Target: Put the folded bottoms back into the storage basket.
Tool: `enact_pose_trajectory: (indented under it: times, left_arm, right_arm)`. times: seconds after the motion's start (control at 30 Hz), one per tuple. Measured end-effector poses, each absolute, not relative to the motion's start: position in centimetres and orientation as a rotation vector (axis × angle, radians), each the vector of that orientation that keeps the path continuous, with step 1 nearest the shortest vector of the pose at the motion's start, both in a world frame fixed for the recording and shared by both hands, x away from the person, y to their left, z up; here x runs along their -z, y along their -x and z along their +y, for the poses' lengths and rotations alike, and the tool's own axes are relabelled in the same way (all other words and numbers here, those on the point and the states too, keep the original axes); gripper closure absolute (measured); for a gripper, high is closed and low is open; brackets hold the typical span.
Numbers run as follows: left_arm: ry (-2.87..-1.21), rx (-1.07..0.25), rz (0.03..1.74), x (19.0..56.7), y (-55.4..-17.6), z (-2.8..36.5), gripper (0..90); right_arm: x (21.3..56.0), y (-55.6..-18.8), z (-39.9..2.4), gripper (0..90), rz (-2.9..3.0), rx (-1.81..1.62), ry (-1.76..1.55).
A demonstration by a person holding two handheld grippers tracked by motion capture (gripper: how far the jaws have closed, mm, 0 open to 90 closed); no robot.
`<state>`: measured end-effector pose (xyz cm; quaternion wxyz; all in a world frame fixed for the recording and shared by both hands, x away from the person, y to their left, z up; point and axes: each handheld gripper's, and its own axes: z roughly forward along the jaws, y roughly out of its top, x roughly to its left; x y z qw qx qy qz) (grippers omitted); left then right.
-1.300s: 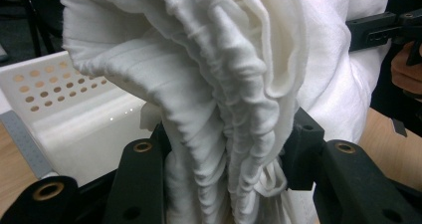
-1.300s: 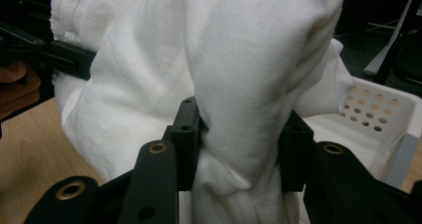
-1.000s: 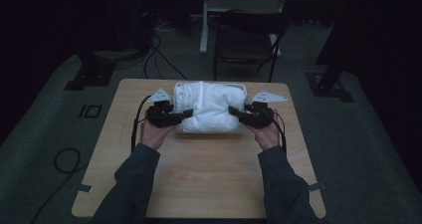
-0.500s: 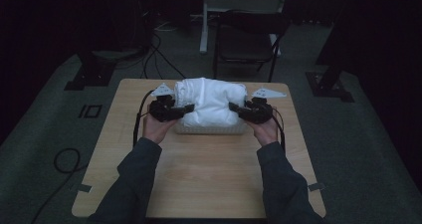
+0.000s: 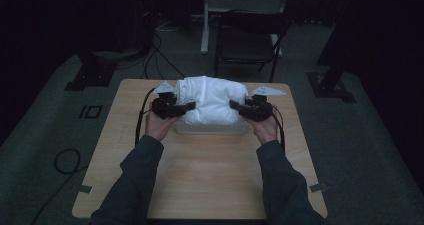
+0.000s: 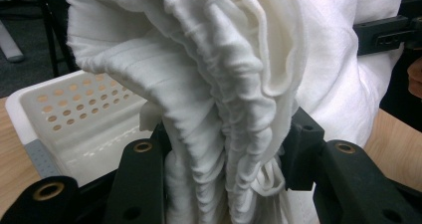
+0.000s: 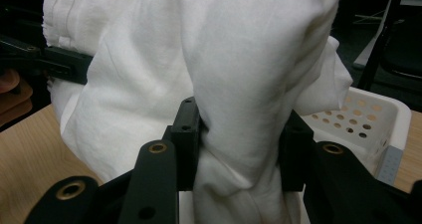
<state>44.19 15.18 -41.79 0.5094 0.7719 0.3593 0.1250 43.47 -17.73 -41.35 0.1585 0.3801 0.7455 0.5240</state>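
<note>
Dark surroundings with a folding chair (image 5: 250, 40) and floor cables are seen behind a light wooden table (image 5: 200, 175), on which a white perforated plastic basket (image 6: 64, 114) is set. A bunched white cotton cloth (image 5: 212, 97) is held over the basket, partly down in it. It is clamped at one end between the closed jaws of the left gripper (image 5: 172, 107) and at the other by the right gripper (image 5: 250, 109), gathered folds being pinched tight in both.

You worked in a dark recording studio: black drapes, stand bases (image 5: 92, 75), floor cables (image 5: 157, 45), one folding chair (image 5: 247, 42).
</note>
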Motion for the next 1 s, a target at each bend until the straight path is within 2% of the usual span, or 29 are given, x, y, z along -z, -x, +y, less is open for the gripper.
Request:
enact_pose_trajectory:
  times: [1.0]
  left_arm:
    - [-1.831,-0.336,0.918,41.4,-46.8,14.8,55.7]
  right_arm:
    - [40.8,-45.7,-17.1,62.4,2.089,-1.481,-1.136]
